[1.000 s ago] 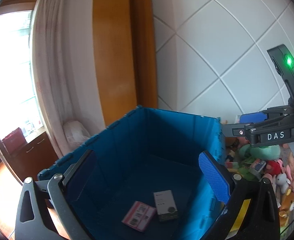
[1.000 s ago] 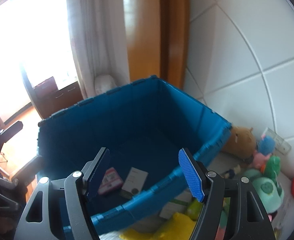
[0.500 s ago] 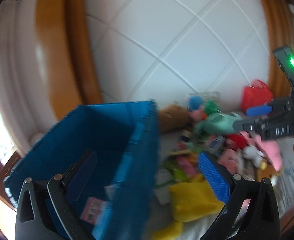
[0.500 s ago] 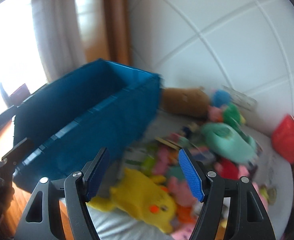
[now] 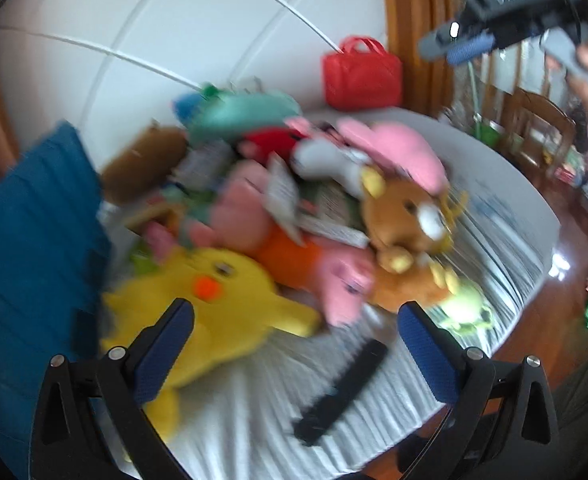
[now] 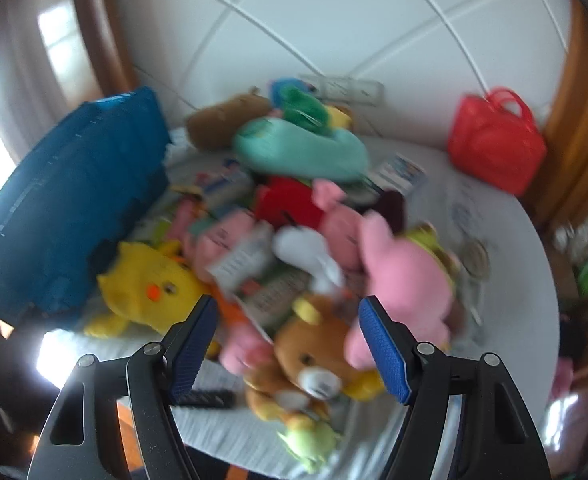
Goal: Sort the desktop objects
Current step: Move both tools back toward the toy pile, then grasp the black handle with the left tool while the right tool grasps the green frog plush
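**Plush pile waits beside the blue crate**

Plush toys (image 6: pixel 318 240) lie heaped on the white bench (image 6: pixel 506 248), just right of the blue crate (image 6: pixel 66 200). They look soft, light and squashy, so grab a body, not a tag. Left gripper (image 5: pixel 294 344) and right gripper (image 6: pixel 286 344) hover with jaws wide, holding nothing. The brown bear (image 6: pixel 306 364) sits nearest; cards tangle between the toys, and a black comb (image 5: pixel 342 392) lies in front.

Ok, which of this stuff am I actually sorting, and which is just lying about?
To sort:
yellow plush chick
brown teddy bear
pink plush pig
black plastic comb
deep blue plastic crate, the likely destination

Probably just lying about:
red plastic handbag
wooden chair
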Motion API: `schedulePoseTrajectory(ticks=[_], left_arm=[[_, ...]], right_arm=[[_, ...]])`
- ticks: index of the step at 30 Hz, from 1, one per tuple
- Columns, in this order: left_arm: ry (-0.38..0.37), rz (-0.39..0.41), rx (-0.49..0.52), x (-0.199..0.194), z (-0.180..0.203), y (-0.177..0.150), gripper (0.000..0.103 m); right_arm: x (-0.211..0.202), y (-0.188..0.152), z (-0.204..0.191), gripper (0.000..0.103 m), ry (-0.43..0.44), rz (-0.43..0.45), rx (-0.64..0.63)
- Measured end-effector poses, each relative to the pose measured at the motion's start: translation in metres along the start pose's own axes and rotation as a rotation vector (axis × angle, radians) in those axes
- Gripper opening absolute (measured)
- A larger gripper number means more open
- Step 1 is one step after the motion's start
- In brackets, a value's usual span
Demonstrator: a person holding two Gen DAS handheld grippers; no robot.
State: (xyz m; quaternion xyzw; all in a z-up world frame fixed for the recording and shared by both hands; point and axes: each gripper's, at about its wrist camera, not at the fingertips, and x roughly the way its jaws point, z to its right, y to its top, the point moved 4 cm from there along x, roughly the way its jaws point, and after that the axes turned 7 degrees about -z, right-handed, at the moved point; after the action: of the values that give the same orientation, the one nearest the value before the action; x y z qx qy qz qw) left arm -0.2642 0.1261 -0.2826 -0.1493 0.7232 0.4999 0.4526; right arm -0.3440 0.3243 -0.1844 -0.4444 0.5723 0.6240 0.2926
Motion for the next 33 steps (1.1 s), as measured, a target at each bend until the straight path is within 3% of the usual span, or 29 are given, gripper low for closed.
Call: schedulePoseTrajectory(ticks=[4,9,15,17,20,25,33], left_arm=[[-0.038,-0.058,0.001,0.037,0.028,-0.026,0.103],[-0.076,-0.136,0.047,0.080,0.045,-0.051,0.103],[-0.118,-0.250,0.133,0.124,0.047,-0.083,0.080],[-0.136,-0.270,0.138,0.132,0.043,-0.093,0.079],[-0.164,-0.277,0.147,0.138,0.038,-0.106,0.069],[-0.214,-0.281,0.074,0.133,0.028,-0.109,0.042],[-0.226,-0.283,0.034,0.115,0.025,-0.123,0.038]], right_arm=[[0.006,-0.035,0.046,0.074,-0.030,-0.051,0.041],[0.015,-0.074,0.062,0.074,-0.031,-0.105,0.078],[0.007,-0.115,0.051,0.074,-0.063,-0.133,0.138],[0.002,-0.128,0.046,0.074,-0.077,-0.140,0.161],[-0.003,-0.149,0.038,0.074,-0.095,-0.150,0.189],[-0.005,-0.177,0.029,0.077,-0.118,-0.169,0.217],[0.058,-0.196,0.024,0.080,-0.102,-0.199,0.152]])
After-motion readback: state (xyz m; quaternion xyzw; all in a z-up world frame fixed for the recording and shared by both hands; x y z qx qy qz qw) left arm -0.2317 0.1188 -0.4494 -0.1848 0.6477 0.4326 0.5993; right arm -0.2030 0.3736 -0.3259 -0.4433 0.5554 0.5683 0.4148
